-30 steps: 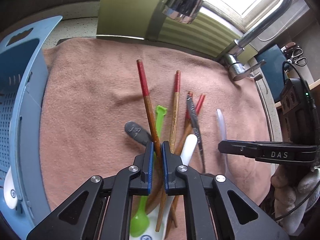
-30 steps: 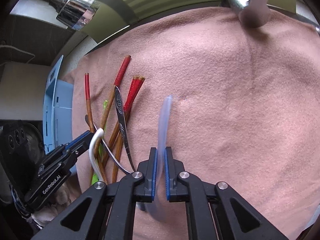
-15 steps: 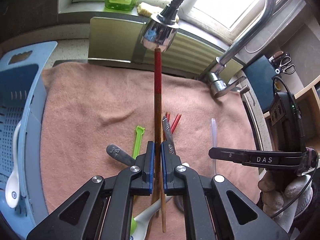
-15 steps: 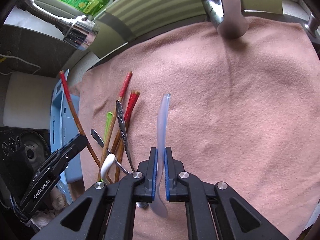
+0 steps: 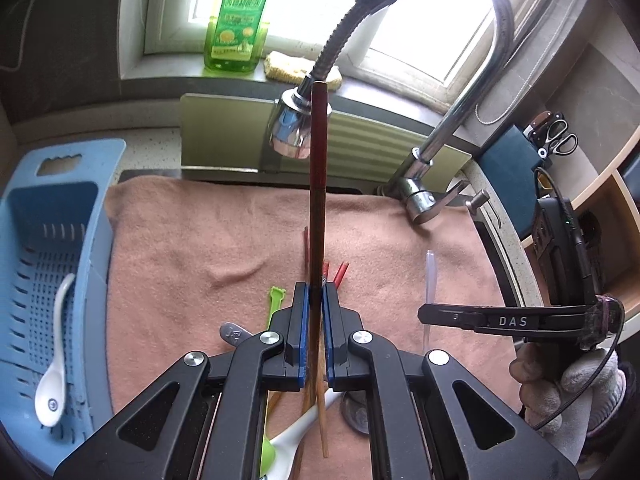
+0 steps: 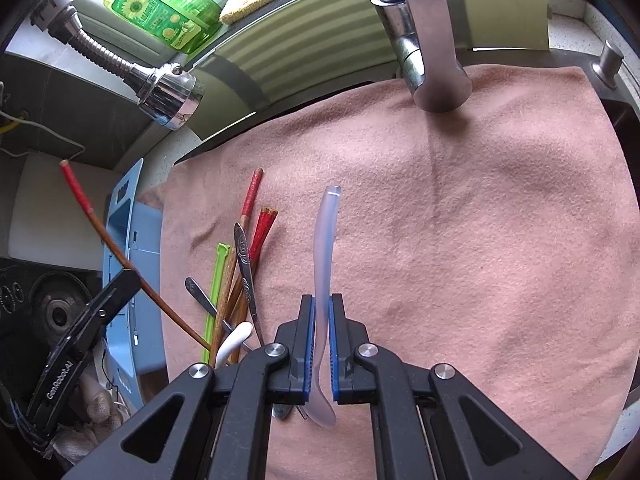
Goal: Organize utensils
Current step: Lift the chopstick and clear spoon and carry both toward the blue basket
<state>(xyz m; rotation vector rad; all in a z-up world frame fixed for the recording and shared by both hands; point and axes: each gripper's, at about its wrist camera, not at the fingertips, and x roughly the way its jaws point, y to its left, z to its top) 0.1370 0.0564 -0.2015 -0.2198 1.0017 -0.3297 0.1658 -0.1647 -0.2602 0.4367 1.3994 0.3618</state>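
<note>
My left gripper (image 5: 315, 300) is shut on a red-tipped wooden chopstick (image 5: 318, 184) and holds it lifted, pointing toward the faucet head. In the right wrist view the same chopstick (image 6: 100, 232) slants up at the left. My right gripper (image 6: 322, 312) is shut on a translucent plastic spoon (image 6: 324, 240) and holds it above the pink towel (image 6: 460, 240). On the towel lie more red-tipped chopsticks (image 6: 252, 200), a green plastic utensil (image 6: 216, 280), a metal spoon (image 6: 244, 260) and a white ceramic spoon (image 6: 236, 340).
A blue slotted basket (image 5: 44, 240) stands left of the towel with a white spoon (image 5: 54, 360) in it. A chrome faucet head (image 5: 290, 128) hangs over the towel's far edge. A green soap bottle (image 5: 238, 20) and a sponge sit on the sill.
My left gripper has lifted the chopstick off the pile and tilted it up toward the faucet. My right gripper has raised the translucent spoon off the towel.
</note>
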